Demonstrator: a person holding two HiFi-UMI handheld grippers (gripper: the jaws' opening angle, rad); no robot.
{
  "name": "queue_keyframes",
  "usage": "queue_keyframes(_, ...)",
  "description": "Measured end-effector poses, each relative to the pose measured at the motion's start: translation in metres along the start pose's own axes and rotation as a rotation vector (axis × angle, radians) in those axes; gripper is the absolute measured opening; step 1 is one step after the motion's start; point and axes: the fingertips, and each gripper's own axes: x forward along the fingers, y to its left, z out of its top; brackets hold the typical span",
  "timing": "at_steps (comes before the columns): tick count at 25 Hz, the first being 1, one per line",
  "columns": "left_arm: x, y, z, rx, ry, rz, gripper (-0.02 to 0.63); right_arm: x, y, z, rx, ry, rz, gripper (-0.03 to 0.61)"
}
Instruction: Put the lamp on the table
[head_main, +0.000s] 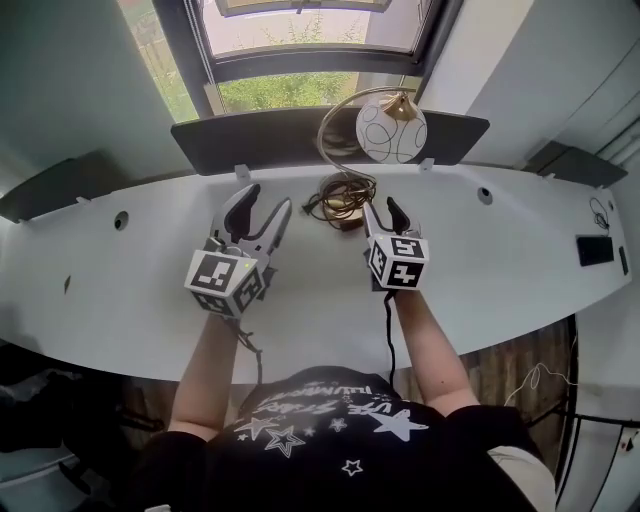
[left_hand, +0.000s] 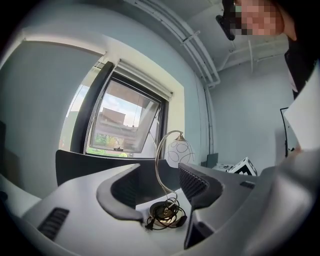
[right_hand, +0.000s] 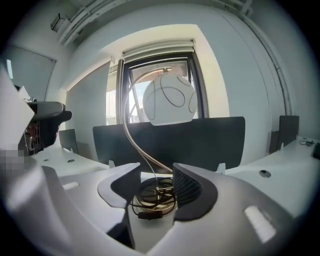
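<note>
Nearest is the person's dark star-printed shirt (head_main: 330, 420), with both forearms reaching out over the white surface (head_main: 500, 250). The left gripper (head_main: 265, 200) is held above the surface left of centre, with its marker cube (head_main: 225, 280) on the near side. Its jaws are spread wide with nothing between the pads, as the left gripper view (left_hand: 159, 172) shows. The right gripper (head_main: 382, 207) is just right of centre behind its own marker cube (head_main: 400, 262). Its jaws are likewise spread and pinching nothing, as seen in its own view (right_hand: 156, 170).

Just beyond and between the two grippers, the lamp (head_main: 340, 195) stands upright on the surface. It has a round base wrapped in its coiled dark cord. It sits closer to the right gripper, which seems just clear of the cord, though the angle makes that hard to confirm. From the base a thin brass stem arches up and over to a round white glass shade (head_main: 391, 128), which hangs to the right of the base. Both gripper views frame the base (left_hand: 165, 212) (right_hand: 155, 192) through the open jaws.

Far right on the surface lies a small dark flat object (head_main: 594, 249). A dark panel (head_main: 260, 140) runs along the far edge, and behind it is a window (head_main: 300, 40) showing greenery.
</note>
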Motion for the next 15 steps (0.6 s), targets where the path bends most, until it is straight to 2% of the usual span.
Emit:
queue_keyframes(4, -0.030, 0.006, -0.006, -0.025, 0.012, -0.035, 0.224, -0.023, 0.026, 0.015, -0.007, -0.048, -0.019, 0.108)
queue_keyframes(5, -0.039, 0.009, -0.007, -0.023, 0.010, -0.042, 0.224, -0.029, 0.034, 0.019, -0.012, -0.060, -0.022, 0.067)
queue_keyframes(8, -0.060, 0.010, -0.010, -0.002, 0.013, -0.081, 0.213, -0.048, 0.060, 0.027, -0.045, -0.094, -0.035, 0.008)
queue_keyframes(12, -0.079, 0.005, -0.016, 0.002, 0.031, -0.163, 0.104, -0.071, 0.094, 0.023, -0.058, -0.109, -0.042, 0.000)
queue_keyframes(15, -0.088, 0.002, -0.025, 0.000, 0.056, -0.222, 0.057, -0.084, 0.114, 0.007, -0.054, -0.082, -0.063, 0.000)
